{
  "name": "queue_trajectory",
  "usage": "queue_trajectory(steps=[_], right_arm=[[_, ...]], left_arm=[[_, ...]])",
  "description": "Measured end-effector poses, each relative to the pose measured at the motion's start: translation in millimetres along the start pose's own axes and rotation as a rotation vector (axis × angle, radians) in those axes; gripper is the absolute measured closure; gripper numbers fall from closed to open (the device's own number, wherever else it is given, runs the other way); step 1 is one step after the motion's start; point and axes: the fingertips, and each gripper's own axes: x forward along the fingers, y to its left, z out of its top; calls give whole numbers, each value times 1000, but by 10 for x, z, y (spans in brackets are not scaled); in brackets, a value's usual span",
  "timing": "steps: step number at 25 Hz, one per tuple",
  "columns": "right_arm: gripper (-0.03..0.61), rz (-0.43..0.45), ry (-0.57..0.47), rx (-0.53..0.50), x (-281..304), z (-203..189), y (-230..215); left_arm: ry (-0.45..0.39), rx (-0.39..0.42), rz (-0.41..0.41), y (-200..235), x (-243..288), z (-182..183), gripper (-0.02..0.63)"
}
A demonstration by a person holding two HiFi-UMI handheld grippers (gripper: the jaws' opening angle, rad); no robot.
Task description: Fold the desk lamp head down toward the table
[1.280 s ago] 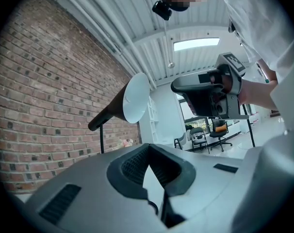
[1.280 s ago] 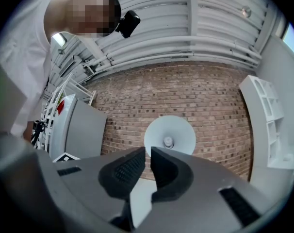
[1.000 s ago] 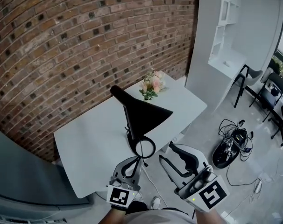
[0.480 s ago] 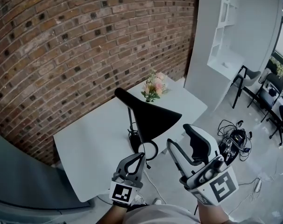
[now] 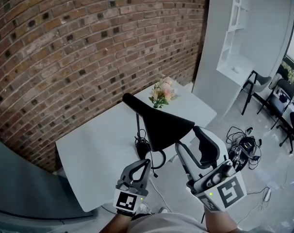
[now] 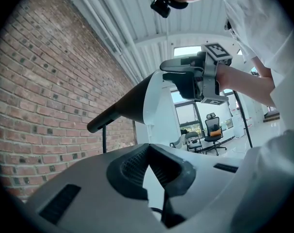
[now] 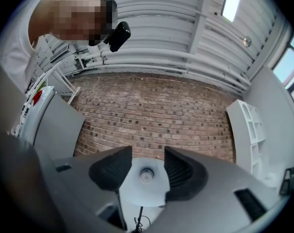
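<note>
Beside the lamp head [image 5: 161, 123], right gripper [image 5: 189, 141] has risen, jaws wide, empty; left gripper [image 5: 146, 162] closed, empty. White table [image 5: 98, 144], brick wall [image 5: 79, 47] beyond both.

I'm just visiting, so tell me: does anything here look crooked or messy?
The black cone-shaped lamp head tilts sideways, opening away from the white table. Tangled cables lie on the floor.

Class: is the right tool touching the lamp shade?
Cannot tell. In the head view the right tool overlaps the lamp shade at its rim; in the right gripper view its open jaws frame the bulb and hide that rim.
</note>
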Motion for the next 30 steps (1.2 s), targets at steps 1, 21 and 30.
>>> queue_trajectory(steps=[1,21,30], right_arm=[[377,1,0,1,-3,-2,0],[374,12,39,59,-213,-297,28],[374,2,26,69,-210,-336,30]], left_arm=[[0,-2,0,-1,2,1,606],[70,-19,138,351,-387,-128,606],[88,-13,205,571,-557,-206,606]])
